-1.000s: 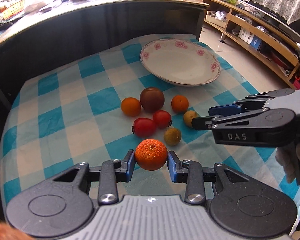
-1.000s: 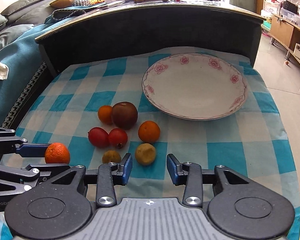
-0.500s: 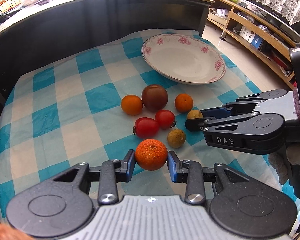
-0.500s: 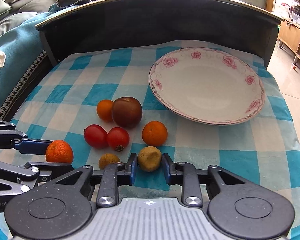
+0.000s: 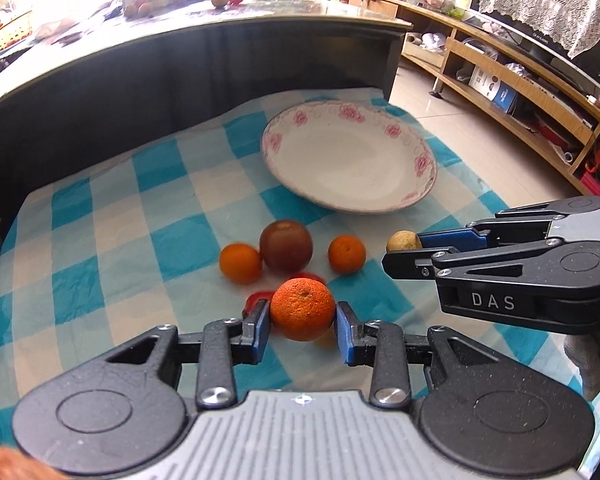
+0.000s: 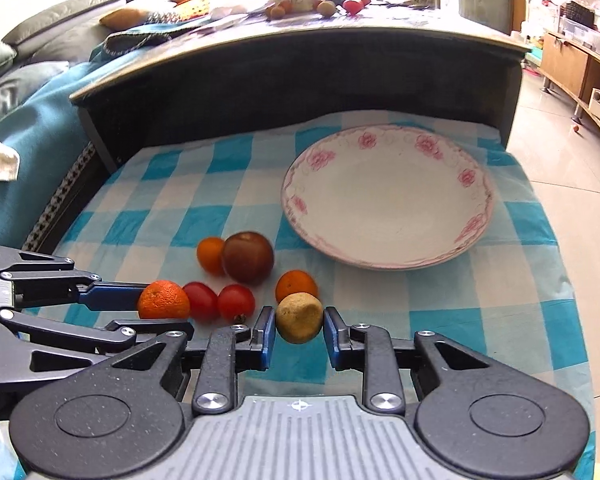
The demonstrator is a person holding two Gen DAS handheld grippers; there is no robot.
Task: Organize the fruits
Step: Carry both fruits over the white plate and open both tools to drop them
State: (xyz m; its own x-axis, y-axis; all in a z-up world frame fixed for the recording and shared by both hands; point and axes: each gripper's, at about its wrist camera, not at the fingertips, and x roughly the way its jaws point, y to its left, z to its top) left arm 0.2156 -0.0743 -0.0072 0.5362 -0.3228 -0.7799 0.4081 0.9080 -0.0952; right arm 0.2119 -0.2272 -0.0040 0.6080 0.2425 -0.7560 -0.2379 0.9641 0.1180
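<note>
Fruits are held in both tools. An orange (image 5: 302,309) is pinched between the blue pads of the left tool (image 5: 301,330), with its dimpled end turned up. A small round yellow-brown fruit (image 6: 299,318) is squeezed in the nearly closed right tool (image 6: 299,331). More fruits are seen on the checked cloth (image 6: 172,216): two small oranges (image 6: 211,255), a dark round fruit (image 6: 247,257) and two red tomatoes (image 6: 236,303). Beyond them, nothing is held in the flowered plate (image 6: 476,222).
</note>
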